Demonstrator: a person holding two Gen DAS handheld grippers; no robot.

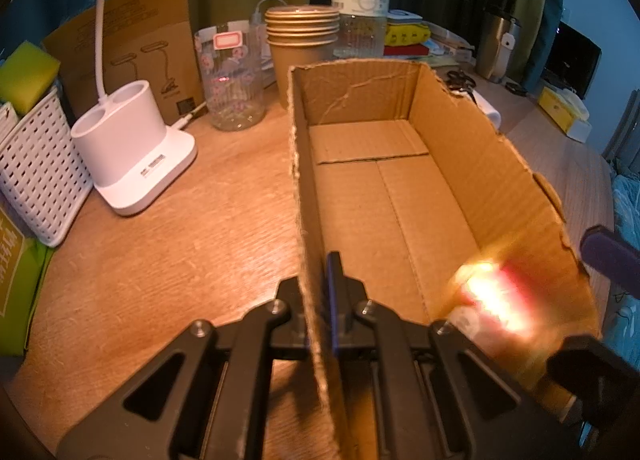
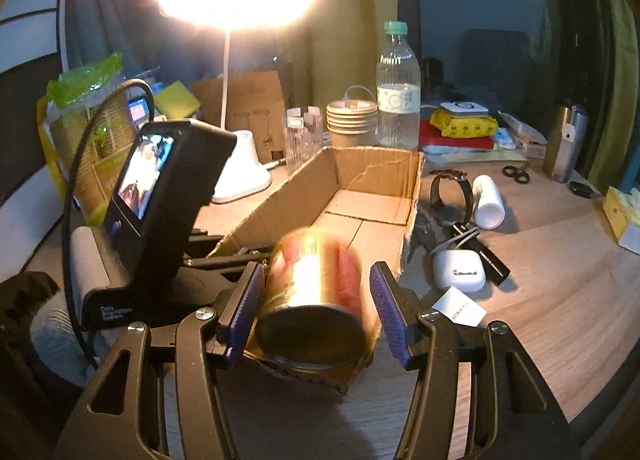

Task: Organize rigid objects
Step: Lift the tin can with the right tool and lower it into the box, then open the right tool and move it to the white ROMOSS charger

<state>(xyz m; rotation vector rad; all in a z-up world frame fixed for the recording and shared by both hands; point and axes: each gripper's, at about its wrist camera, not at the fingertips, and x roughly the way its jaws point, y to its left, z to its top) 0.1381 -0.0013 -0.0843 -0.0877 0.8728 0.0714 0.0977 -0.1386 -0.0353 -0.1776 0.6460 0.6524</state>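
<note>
Left gripper (image 1: 320, 300) clamped on near-left wall of cardboard box (image 1: 472, 164), steadying it. Right gripper (image 2: 316, 308) spread wide, pads clear of shiny can (image 2: 316, 296), blurred at lower centre, at box's near end; looks just let go. Box otherwise empty, so barely started imo. Earbud case (image 2: 460, 270), watch (image 2: 450, 196), white tube (image 2: 488, 202) wait right of box.
</note>
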